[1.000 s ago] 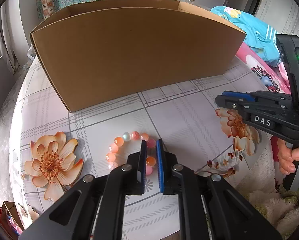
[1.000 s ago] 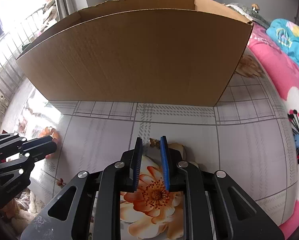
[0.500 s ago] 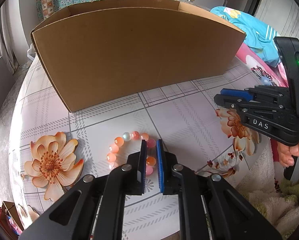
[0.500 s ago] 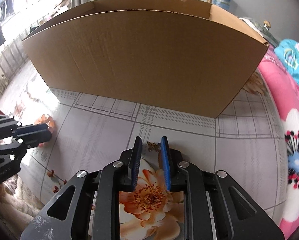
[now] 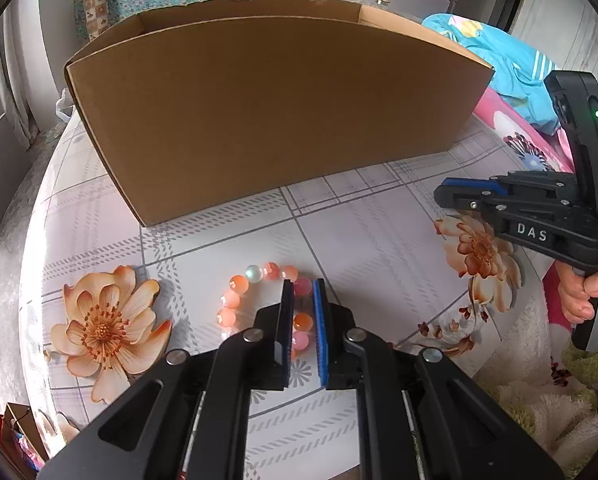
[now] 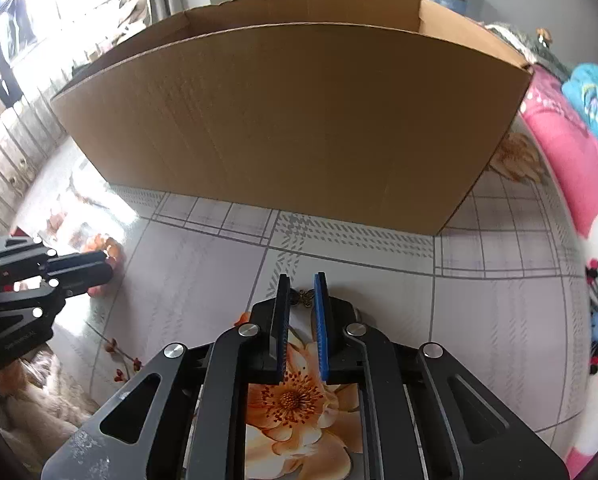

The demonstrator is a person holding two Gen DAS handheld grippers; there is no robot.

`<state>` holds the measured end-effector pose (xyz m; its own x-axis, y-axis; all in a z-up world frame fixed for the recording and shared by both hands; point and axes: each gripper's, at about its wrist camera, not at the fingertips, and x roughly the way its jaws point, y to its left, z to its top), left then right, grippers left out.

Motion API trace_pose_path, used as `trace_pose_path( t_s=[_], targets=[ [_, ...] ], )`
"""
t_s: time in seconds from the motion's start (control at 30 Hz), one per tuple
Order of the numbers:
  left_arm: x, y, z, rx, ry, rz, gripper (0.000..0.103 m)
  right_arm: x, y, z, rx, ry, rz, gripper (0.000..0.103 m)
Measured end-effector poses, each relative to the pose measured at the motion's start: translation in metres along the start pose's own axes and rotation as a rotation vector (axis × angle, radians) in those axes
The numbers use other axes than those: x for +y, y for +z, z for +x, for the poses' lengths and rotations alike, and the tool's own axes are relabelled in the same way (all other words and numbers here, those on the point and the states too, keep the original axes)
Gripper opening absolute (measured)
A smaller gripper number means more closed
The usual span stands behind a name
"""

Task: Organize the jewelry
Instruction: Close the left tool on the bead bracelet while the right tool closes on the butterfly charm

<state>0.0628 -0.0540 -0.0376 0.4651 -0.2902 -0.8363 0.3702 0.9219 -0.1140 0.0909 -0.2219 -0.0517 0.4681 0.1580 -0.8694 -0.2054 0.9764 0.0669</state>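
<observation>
A bracelet of pink and orange beads (image 5: 239,282) lies on the flowered tablecloth (image 5: 379,240). My left gripper (image 5: 303,284) stands over its right side, shut on the beads between its pads. A small bronze butterfly charm (image 6: 303,298) lies on the cloth in front of the cardboard box (image 6: 299,120). The jaws of my right gripper (image 6: 302,278) are closing, and the charm fills the narrow gap between the pads. The right gripper (image 5: 447,196) also shows at the right of the left wrist view, held by a hand. The left gripper (image 6: 103,270) shows at the left of the right wrist view.
The tall open cardboard box (image 5: 259,112) stands across the back of the table; its inside is hidden. A pink flowered blanket (image 6: 579,184) and a blue cloth (image 5: 511,64) lie to the right. A fluffy cream fabric (image 5: 539,400) hangs at the near table edge.
The right gripper's jaws have narrowed onto the butterfly charm, and it has rolled slightly. The left gripper and the bracelet have stayed where they were.
</observation>
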Motion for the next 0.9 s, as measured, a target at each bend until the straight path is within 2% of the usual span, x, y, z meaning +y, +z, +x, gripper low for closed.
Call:
trace_pose_path(
  t_s=[0.03, 0.3, 0.37, 0.47, 0.5, 0.67, 0.7, 0.9],
  targets=[
    [0.000, 0.000, 0.000, -0.002, -0.001, -0.001, 0.009, -0.002, 0.000, 0.000, 0.003, 0.015, 0.014, 0.000],
    [0.008, -0.003, 0.000, -0.016, -0.011, -0.035, 0.009, -0.008, 0.000, -0.016, -0.018, 0.031, 0.039, 0.000],
    [0.008, -0.004, 0.000, -0.017, -0.012, -0.040, 0.009, -0.008, 0.000, -0.018, -0.017, 0.044, 0.041, 0.004],
    [0.007, -0.004, 0.000, -0.018, -0.014, -0.047, 0.009, -0.004, 0.001, -0.017, -0.018, 0.029, 0.026, 0.017],
    [0.007, -0.004, 0.000, -0.018, -0.014, -0.048, 0.009, -0.003, 0.002, -0.015, -0.019, 0.022, 0.021, 0.018],
    [0.006, -0.004, 0.001, -0.018, -0.013, -0.049, 0.009, 0.012, 0.002, -0.004, -0.014, -0.055, -0.044, 0.017],
    [0.008, -0.004, 0.000, -0.018, -0.014, -0.049, 0.009, 0.014, 0.002, -0.005, -0.013, -0.061, -0.048, 0.010],
    [0.010, -0.005, -0.001, -0.021, -0.017, -0.050, 0.009, 0.008, 0.002, -0.008, -0.017, -0.034, -0.001, 0.010]
  ],
)
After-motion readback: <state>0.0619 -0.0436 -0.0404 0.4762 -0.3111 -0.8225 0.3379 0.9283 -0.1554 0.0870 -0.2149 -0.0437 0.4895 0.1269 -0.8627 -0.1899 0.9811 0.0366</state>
